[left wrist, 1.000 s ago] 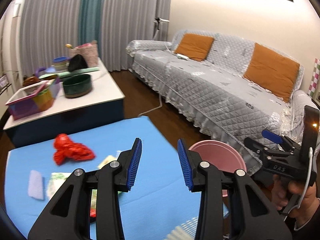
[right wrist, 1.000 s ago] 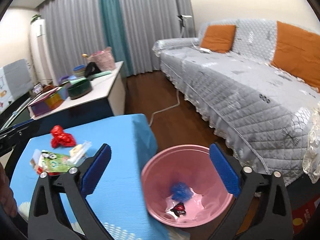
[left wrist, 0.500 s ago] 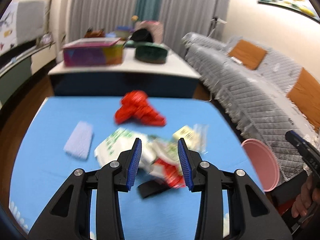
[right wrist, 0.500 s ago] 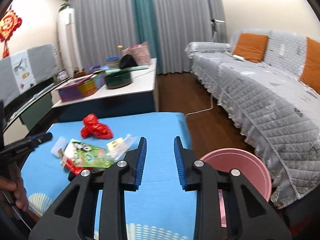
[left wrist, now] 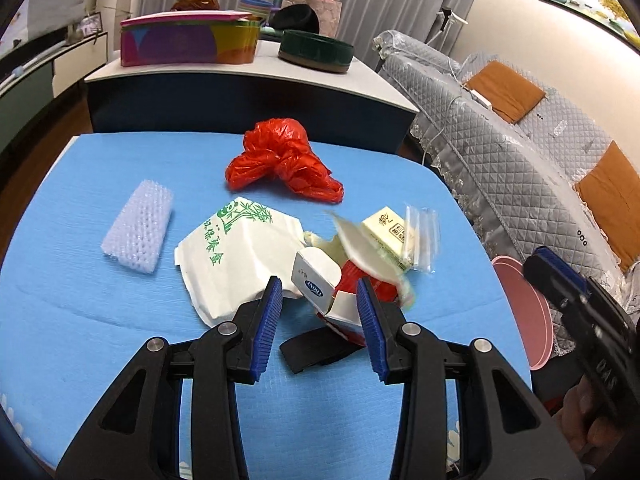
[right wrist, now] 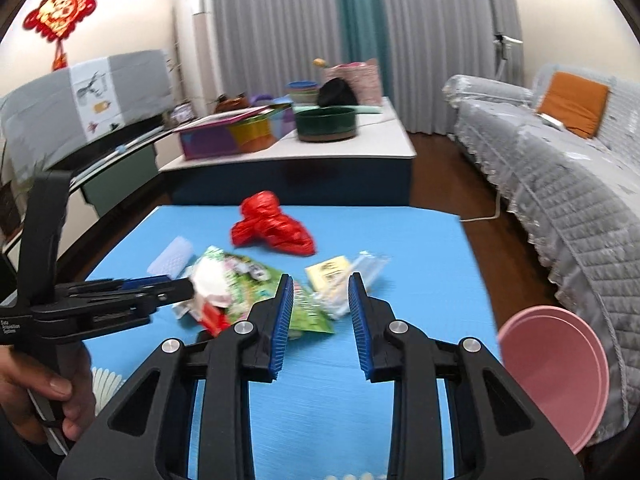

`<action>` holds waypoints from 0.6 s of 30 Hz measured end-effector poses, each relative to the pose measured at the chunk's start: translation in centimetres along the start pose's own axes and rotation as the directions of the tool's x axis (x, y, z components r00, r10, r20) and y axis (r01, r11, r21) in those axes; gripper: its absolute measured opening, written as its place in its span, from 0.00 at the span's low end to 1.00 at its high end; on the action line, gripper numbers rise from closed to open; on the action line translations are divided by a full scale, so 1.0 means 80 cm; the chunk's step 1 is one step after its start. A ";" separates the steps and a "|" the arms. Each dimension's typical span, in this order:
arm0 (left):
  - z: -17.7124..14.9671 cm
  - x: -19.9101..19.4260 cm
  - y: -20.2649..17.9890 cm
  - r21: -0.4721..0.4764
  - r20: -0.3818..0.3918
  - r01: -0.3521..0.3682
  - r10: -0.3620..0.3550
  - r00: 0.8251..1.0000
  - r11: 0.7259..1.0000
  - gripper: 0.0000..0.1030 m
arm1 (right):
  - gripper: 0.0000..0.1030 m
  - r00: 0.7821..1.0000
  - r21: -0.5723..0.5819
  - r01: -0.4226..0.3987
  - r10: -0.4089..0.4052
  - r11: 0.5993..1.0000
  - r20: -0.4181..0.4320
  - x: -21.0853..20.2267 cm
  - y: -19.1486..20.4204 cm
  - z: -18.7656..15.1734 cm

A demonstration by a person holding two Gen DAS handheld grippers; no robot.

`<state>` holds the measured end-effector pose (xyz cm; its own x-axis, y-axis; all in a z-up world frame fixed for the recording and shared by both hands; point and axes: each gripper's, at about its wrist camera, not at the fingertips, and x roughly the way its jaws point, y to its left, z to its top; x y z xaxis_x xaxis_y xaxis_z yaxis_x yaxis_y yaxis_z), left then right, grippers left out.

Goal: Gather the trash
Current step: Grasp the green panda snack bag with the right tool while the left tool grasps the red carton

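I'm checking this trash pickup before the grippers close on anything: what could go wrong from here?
1. The left gripper is open around a red-and-white carton that overlaps the white paper bag with green print; closing might catch both or drag the pile.
2. The round pink plastic bin sits past the edge of the blue table mat, so a loosely held piece might fall short.
3. The crumpled red plastic bag looks slippery and may slide from the pads.

Soft, even indoor light, no harsh shadows; fisheye bends the edges, corners go black, right view smears with motion blur.
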<state>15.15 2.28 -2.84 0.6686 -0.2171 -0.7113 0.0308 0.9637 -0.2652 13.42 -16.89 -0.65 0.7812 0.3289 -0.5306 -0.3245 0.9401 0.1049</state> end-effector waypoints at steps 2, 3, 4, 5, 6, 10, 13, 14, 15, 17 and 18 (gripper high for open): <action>0.001 0.004 0.002 -0.009 -0.010 0.005 -0.005 1.000 1.000 0.38 | 0.29 1.000 -0.023 -0.019 0.019 1.000 -0.003 0.006 0.011 -0.001; 0.001 0.005 0.004 -0.012 -0.013 0.009 -0.009 1.000 1.000 0.38 | 0.29 1.000 -0.037 -0.031 0.031 0.999 -0.007 0.009 0.017 -0.001; 0.001 0.006 0.004 -0.011 -0.015 0.014 -0.014 1.000 1.000 0.38 | 0.30 0.999 -0.050 -0.042 0.042 0.998 -0.014 0.013 0.022 -0.002; 0.001 0.006 0.004 -0.008 -0.017 0.016 -0.016 1.000 1.000 0.38 | 0.32 0.999 -0.059 -0.049 0.048 0.997 -0.020 0.016 0.026 -0.002; 0.001 0.006 0.004 -0.005 -0.017 0.017 -0.017 1.000 1.000 0.38 | 0.33 0.998 -0.067 -0.055 0.053 0.996 -0.027 0.020 0.029 -0.003; 0.002 0.005 0.007 -0.008 -0.017 0.024 -0.024 1.000 1.000 0.37 | 0.45 0.997 -0.087 -0.066 0.063 0.994 -0.046 0.040 0.039 -0.003; 0.003 0.005 0.012 -0.012 -0.020 0.029 -0.029 0.999 1.000 0.37 | 0.49 0.996 -0.113 -0.072 0.064 0.991 -0.069 0.056 0.046 -0.004; 0.002 0.005 0.014 -0.013 -0.020 0.030 -0.030 0.999 0.999 0.37 | 0.49 0.995 -0.123 -0.069 0.060 0.990 -0.075 0.061 0.048 -0.004; 0.002 0.004 0.016 -0.015 -0.019 0.032 -0.032 0.999 0.999 0.37 | 0.49 0.995 -0.135 -0.067 0.056 0.989 -0.083 0.067 0.051 -0.005; 0.003 0.003 0.019 -0.020 -0.019 0.039 -0.040 0.999 0.999 0.37 | 0.49 0.993 -0.151 -0.071 0.056 0.986 -0.102 0.077 0.054 -0.007; 0.003 0.003 0.021 -0.022 -0.018 0.043 -0.043 0.999 0.999 0.37 | 0.49 0.993 -0.163 -0.063 0.046 0.985 -0.111 0.082 0.056 -0.007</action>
<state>15.51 3.86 -3.31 0.6531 -0.2610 -0.7109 0.0430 0.9500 -0.3093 16.80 -10.58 -4.11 0.7017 0.3593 -0.6152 -0.4562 0.8899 -0.0005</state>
